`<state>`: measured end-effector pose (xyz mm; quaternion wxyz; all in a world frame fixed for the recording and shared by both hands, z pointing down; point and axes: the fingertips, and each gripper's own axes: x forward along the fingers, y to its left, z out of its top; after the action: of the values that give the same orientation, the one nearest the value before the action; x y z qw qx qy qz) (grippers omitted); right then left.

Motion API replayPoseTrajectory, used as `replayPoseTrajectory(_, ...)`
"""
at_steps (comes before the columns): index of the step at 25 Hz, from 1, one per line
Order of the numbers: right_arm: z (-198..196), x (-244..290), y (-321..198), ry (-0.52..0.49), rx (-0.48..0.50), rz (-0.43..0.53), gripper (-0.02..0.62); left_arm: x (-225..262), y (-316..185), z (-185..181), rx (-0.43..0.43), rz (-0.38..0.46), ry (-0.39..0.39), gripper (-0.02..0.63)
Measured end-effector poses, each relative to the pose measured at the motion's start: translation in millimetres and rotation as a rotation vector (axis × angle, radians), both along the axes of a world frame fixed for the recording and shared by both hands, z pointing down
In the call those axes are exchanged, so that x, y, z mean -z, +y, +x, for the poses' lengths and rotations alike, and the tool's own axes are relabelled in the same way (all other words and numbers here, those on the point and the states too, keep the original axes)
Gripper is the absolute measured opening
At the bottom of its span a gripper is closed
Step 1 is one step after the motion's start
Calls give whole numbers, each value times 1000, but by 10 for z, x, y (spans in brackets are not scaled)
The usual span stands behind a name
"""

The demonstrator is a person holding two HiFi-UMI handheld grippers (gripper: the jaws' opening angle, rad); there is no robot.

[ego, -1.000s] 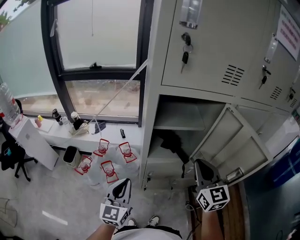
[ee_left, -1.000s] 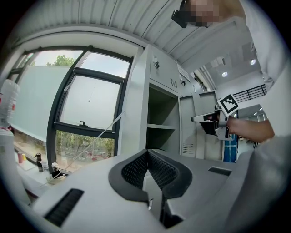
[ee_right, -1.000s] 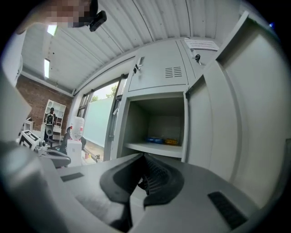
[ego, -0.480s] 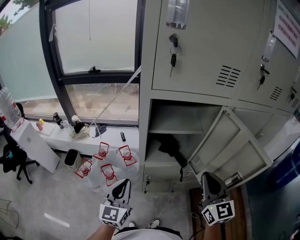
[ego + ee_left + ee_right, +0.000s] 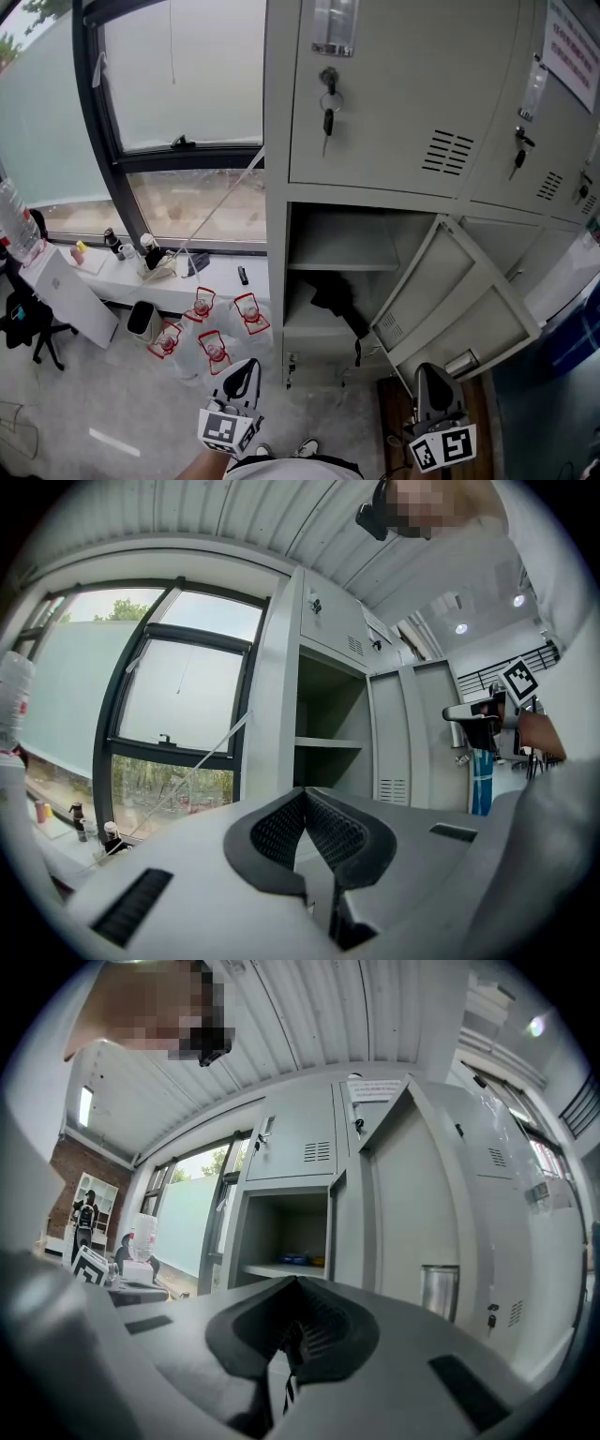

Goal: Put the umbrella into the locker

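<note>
Umbrella (image 5: 336, 298) in locker (image 5: 276, 281) (dark heap); R gripper (image 5: 433, 373) backed away.

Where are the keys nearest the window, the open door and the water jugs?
keys (image 5: 328, 120), head view, hanging black key.
open door (image 5: 457, 298), head view, inner panel.
water jugs (image 5: 215, 347), head view, red cap.

My left gripper (image 5: 246, 367) and right gripper (image 5: 433, 373) are smooth grey plastic shells with black mesh-textured pads (image 5: 277, 832). Each carries a white cube (image 5: 228, 429) printed with black square markers. I wear a white top (image 5: 281, 466) and pale shoes (image 5: 307, 442).
</note>
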<state>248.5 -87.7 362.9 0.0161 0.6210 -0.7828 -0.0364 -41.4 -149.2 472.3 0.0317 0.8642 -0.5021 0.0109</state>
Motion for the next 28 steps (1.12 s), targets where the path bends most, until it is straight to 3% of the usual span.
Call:
replayPoseTrajectory(4, 44, -80, 9, -21, -31, -20, 17, 4, -14, 38, -1, 0, 6, 21)
replayPoseTrajectory(28, -115, -163, -143, -16, 9, -54, 17, -5, -43, 22, -4, -13, -2, 21)
